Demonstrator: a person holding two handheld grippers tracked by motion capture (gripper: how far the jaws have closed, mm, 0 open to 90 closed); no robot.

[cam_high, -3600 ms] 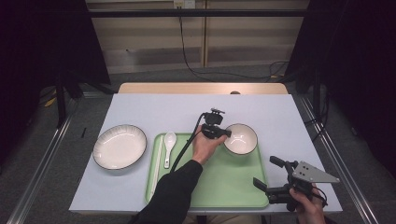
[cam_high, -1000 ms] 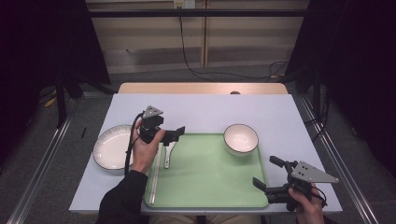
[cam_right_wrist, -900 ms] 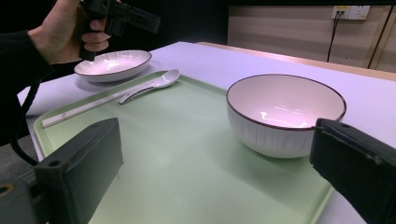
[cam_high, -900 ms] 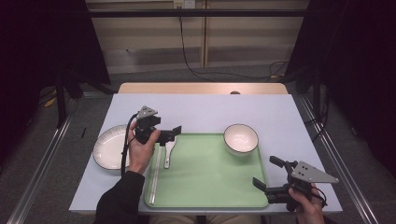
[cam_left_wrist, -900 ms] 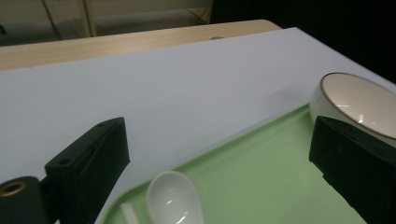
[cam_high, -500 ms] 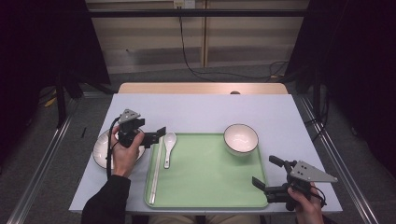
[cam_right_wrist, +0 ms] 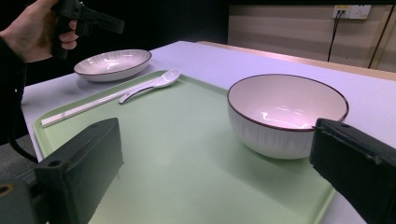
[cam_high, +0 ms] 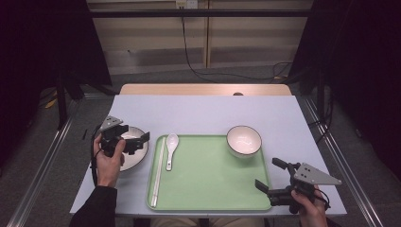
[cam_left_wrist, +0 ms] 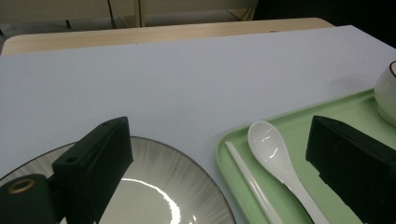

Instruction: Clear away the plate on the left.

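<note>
The left hand-held gripper [cam_high: 141, 141] hovers wide open and empty over the shallow white ribbed plate [cam_high: 134, 156] on the tabletop [cam_high: 203, 111], while the right gripper view shows the round white bowl's [cam_right_wrist: 286, 114] ribbed outer wall.

Even overhead light brightens the surface [cam_high: 203, 113] while the surroundings stay dark (glare glints on the plate [cam_left_wrist: 154, 186]); near claws blur.

Left gripper [cam_left_wrist: 224, 154] with jaws wide apart above a table [cam_left_wrist: 177, 79] | plate [cam_left_wrist: 154, 186] under the near jaw | green tray [cam_left_wrist: 327, 116] carrying a white spoon [cam_left_wrist: 275, 154], chopsticks [cam_left_wrist: 252, 186] beside it | bowl [cam_left_wrist: 386, 93] at far edge
</note>
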